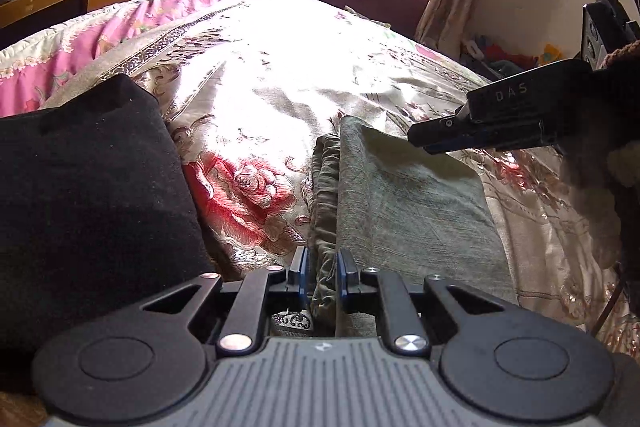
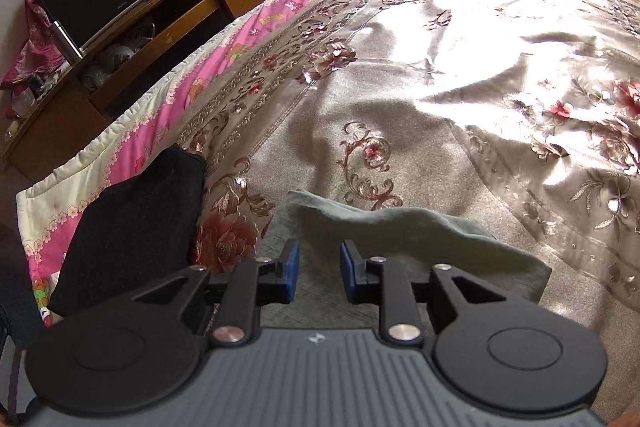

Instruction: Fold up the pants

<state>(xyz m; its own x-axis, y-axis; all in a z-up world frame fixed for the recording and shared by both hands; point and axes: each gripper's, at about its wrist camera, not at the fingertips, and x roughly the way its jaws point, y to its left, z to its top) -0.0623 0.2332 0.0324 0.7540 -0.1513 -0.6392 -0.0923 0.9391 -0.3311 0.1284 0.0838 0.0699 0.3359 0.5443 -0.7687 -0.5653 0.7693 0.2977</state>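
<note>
Folded grey-green pants [image 1: 408, 203] lie under both grippers: left gripper [image 1: 323, 275] and right gripper [image 2: 319, 272] slightly spread.

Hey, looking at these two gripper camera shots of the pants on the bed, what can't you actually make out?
- Near end of the green pants: left wrist view, hidden under the left gripper.
- Near part of the pants: right wrist view, covered by the right gripper.
- Bedspread pattern: left wrist view, washed out by window glare.
- Black garment: cut off by the left edge; type unclear.
- Shelf contents: right wrist view, too small and dark.
</note>
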